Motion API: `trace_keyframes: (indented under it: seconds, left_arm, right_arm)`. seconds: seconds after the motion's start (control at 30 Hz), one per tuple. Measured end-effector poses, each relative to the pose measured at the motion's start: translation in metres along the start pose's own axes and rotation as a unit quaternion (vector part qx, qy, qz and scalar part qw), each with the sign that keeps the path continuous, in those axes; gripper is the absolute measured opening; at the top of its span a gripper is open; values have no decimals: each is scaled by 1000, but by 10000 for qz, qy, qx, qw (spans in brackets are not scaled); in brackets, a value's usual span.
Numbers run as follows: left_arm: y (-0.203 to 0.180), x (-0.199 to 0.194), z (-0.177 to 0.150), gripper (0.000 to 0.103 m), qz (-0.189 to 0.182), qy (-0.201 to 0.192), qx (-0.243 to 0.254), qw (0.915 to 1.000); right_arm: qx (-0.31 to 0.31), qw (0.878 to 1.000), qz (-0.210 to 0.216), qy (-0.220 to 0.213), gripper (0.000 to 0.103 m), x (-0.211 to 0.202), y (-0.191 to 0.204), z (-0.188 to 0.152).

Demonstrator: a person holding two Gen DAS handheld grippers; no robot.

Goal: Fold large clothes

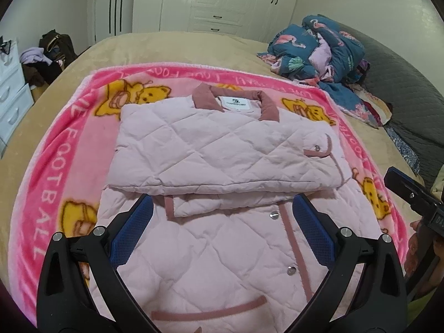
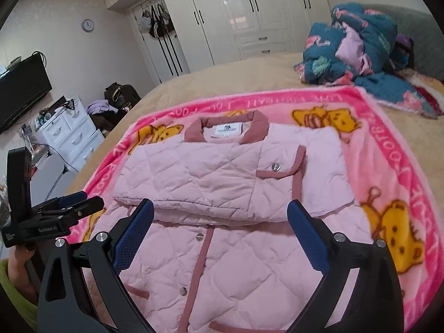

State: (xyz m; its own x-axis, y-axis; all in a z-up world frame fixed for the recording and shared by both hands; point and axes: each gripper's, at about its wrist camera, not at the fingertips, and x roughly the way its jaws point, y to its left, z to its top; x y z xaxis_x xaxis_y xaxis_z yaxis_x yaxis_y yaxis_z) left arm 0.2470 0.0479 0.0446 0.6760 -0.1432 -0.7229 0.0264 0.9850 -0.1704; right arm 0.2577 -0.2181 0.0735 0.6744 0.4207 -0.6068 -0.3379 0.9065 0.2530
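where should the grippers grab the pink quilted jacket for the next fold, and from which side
Probably by the bottom hem of the pink quilted jacket, one gripper per corner, coming from the near side. The sleeves are already folded across the chest, the collar lies at the far end, and the lower half lies flat toward the open left gripper and right gripper, so lifting the hem toward the collar seems the natural fold.
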Motion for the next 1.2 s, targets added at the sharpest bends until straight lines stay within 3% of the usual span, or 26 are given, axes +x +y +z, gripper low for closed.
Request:
trace_keyframes:
  seconds: [0.73, 1.2]
  left_arm:
    - [-27, -68, -11, 94, 189, -506, 364, 9979]
    - [-33, -91, -40, 94, 281, -627, 467, 9965]
  right_arm:
    - [49, 9994, 19, -328, 97, -68, 3, -3]
    - [-132, 9993, 34, -337, 97, -98, 8, -29]
